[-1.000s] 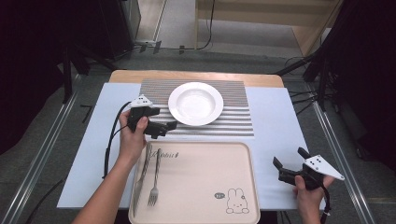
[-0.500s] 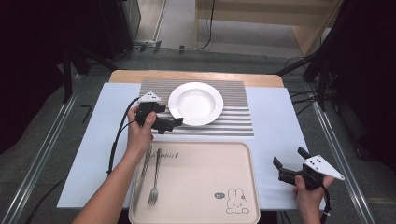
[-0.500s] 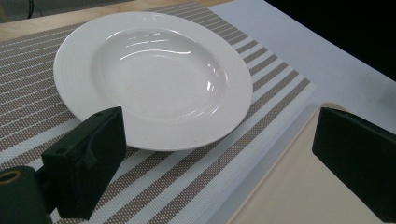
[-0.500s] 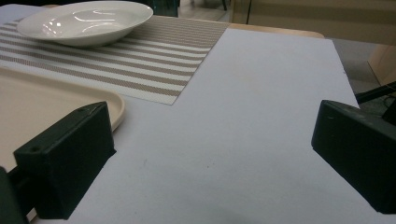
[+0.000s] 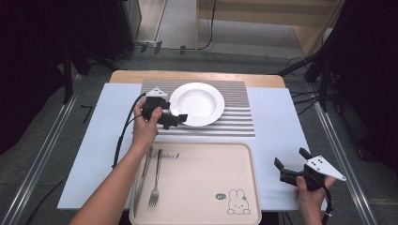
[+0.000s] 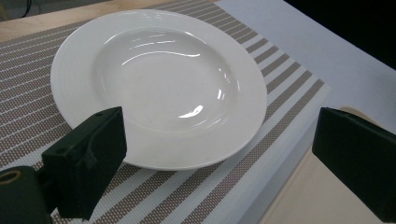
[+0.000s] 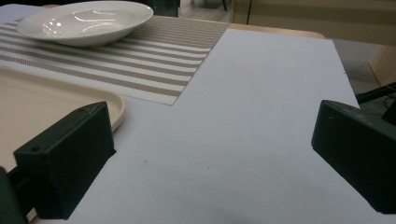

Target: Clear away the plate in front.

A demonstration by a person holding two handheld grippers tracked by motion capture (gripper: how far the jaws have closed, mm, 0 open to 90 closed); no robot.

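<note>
A white deep plate [image 5: 197, 104] rests on a striped placemat [image 5: 237, 119] at the back of the table. My left gripper [image 5: 176, 121] is at the plate's near left rim, open. In the left gripper view the plate [image 6: 159, 84] lies just ahead, and its near rim sits between the wide-apart jaws of the left gripper [image 6: 219, 161]. My right gripper [image 5: 290, 159] rests low at the front right, open, with nothing between its fingers. In the right gripper view the right gripper [image 7: 210, 158] faces bare white table cover, with the plate [image 7: 84, 21] far off at the upper left.
A beige tray [image 5: 206, 187] with a rabbit print lies at the front centre. A fork [image 5: 155, 180] and a knife [image 5: 141, 180] lie along the tray's left side. A white cover [image 5: 277, 117] spreads under everything.
My left gripper has moved right and forward, from left of the placemat to the plate's near rim. The right gripper has stayed put.
</note>
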